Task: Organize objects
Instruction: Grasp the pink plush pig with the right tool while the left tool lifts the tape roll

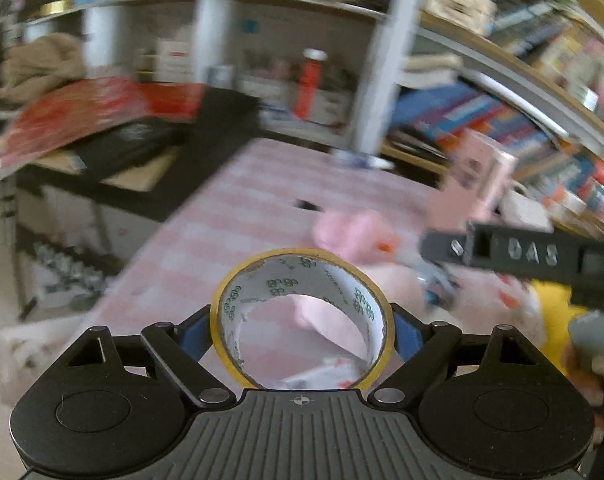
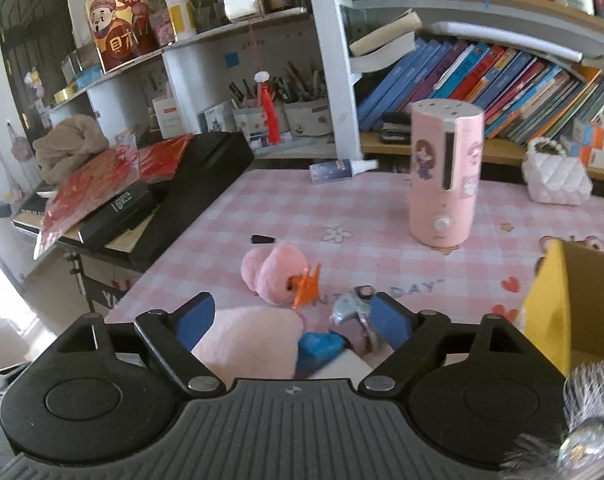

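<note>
A: Nearest the lens: left gripper (image 1: 302, 330) pinched a yellow-edged roll of clear packing tape (image 1: 302, 320) between its blue pads, held above the pink checked tablecloth (image 1: 229, 216).

B: Right gripper (image 2: 289, 320)?

A: Spread wide, nothing between the fingers; pink plush duck (image 2: 271, 270) just ahead. Yellow cardboard box (image 2: 558, 312) at right edge, top open, contents hidden. Cloth's left part lay bare.

A pink checked table (image 2: 342, 208) carries a pink humidifier (image 2: 444, 176) and white purse (image 2: 558, 180) toward its far edge, a plush toy (image 2: 269, 270) mid-table, a yellow box (image 2: 562, 312) at right.
</note>
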{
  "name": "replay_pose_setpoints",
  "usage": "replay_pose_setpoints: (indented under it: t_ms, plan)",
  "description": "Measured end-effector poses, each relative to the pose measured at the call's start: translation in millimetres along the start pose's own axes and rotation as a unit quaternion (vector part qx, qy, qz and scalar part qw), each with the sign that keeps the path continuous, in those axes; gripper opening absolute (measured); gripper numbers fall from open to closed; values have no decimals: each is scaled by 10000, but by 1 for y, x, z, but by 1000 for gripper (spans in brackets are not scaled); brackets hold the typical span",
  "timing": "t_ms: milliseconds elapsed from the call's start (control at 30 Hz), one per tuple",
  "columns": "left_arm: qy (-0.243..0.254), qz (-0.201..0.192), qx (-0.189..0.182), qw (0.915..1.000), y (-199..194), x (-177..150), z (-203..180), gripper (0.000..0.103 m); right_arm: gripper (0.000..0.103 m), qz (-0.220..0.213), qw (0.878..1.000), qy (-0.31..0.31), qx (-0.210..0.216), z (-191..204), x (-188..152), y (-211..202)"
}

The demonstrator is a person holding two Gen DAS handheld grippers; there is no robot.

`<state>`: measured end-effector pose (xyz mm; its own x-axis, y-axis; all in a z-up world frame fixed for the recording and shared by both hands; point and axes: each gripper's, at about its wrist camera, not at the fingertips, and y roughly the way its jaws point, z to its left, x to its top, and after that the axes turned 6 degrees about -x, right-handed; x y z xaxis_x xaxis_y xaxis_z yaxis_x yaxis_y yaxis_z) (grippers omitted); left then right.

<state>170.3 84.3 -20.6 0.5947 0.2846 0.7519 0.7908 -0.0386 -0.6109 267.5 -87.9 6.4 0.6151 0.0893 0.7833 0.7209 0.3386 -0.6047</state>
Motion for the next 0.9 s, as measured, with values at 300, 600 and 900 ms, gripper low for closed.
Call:
replay_pose_setpoints:
  t_ms: [300, 600, 900]
  plan:
    - [-714, -298, 973, 9922, -31, 1, 46, 89, 87, 681, 9952, -594, 387, 34, -16, 43]
    - [-598, -368, 999, 9925, -47, 0, 44, 89, 64, 829, 9895, -1139, 309, 54, -34, 60]
    - [-291, -677, 475, 9961, -65, 13, 27, 89, 63, -21, 9979, -472, 432, 34, -14, -9]
